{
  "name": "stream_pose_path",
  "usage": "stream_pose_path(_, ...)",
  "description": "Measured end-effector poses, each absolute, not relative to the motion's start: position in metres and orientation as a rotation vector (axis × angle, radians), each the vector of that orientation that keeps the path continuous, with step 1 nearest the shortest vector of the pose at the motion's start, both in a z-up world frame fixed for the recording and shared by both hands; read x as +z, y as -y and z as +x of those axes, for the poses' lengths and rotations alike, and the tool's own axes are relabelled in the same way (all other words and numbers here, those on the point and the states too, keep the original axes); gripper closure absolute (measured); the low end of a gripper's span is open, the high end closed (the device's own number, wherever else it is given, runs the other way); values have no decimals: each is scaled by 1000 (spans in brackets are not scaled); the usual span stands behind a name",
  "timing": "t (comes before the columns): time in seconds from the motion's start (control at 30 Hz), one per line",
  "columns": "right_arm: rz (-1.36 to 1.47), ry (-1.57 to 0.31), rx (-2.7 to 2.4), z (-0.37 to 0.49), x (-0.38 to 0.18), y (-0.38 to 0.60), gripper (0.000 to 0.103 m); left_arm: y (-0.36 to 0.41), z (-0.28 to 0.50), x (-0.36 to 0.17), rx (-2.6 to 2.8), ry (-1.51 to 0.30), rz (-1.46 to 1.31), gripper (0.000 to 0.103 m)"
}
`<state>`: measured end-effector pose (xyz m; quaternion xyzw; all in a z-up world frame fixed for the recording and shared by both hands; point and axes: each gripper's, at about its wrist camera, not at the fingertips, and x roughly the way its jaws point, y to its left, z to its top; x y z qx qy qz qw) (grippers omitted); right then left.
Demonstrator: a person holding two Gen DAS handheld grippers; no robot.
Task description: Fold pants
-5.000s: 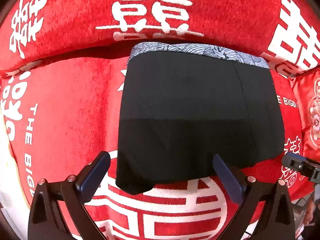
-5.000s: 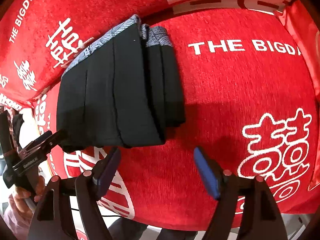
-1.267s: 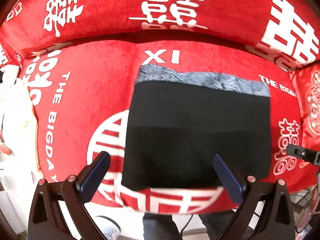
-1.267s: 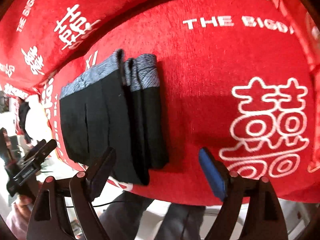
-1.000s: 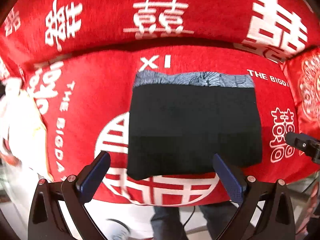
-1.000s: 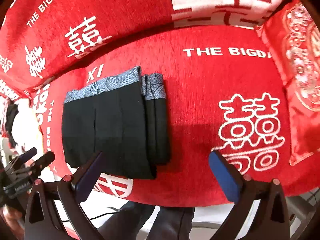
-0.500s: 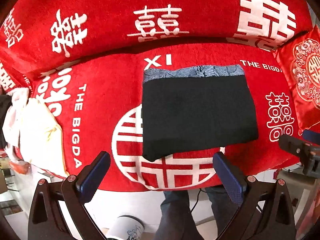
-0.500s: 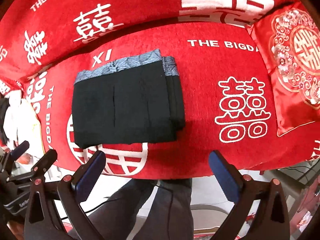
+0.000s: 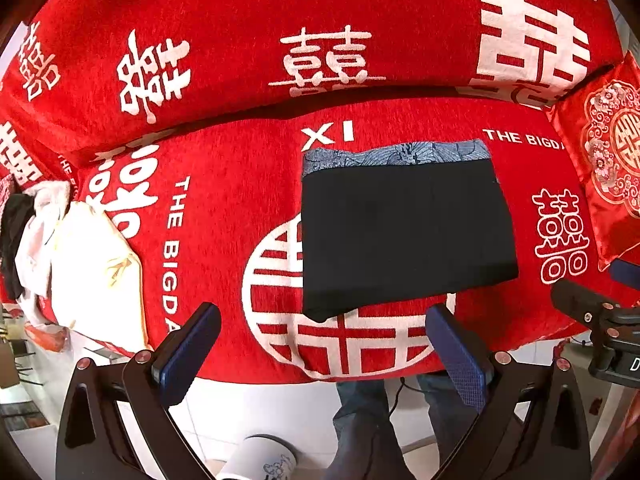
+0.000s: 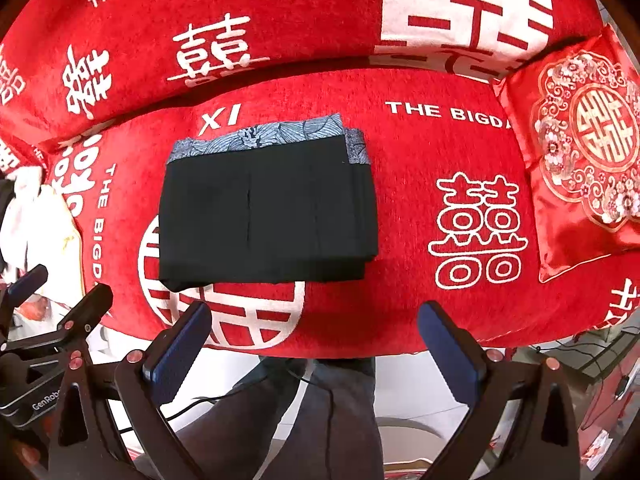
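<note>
The black pants [image 9: 404, 232] [image 10: 264, 212] lie folded into a neat rectangle on the red sofa seat [image 9: 224, 208] [image 10: 408, 208], their blue patterned waistband toward the backrest. My left gripper [image 9: 324, 344] hangs open above the seat's front edge, well short of the pants, with nothing between its blue pads. Off the front edge, my right gripper [image 10: 312, 340] is open too and empty. In each wrist view the other gripper shows at the frame's side.
A pale cloth pile [image 9: 80, 264] [image 10: 28, 216] sits at the seat's left end. At the right end lies a red embroidered cushion [image 10: 580, 152] [image 9: 612, 160]. The person's legs [image 10: 304, 412] stand in front of the sofa on a white floor, with a white cup [image 9: 264, 460] below.
Both grippers have pulled back and up from the folded pants, so the whole sofa seat, the floor and the person's legs now show. The pants lie still.
</note>
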<state>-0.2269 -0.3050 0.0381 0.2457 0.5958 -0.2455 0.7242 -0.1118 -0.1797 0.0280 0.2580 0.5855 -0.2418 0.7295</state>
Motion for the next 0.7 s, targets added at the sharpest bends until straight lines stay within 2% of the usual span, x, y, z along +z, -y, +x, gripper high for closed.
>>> stream_pose_path(0.7,533,-1322,-550,-228,40,303,0,176,-111,24,-522,-1321,537,0)
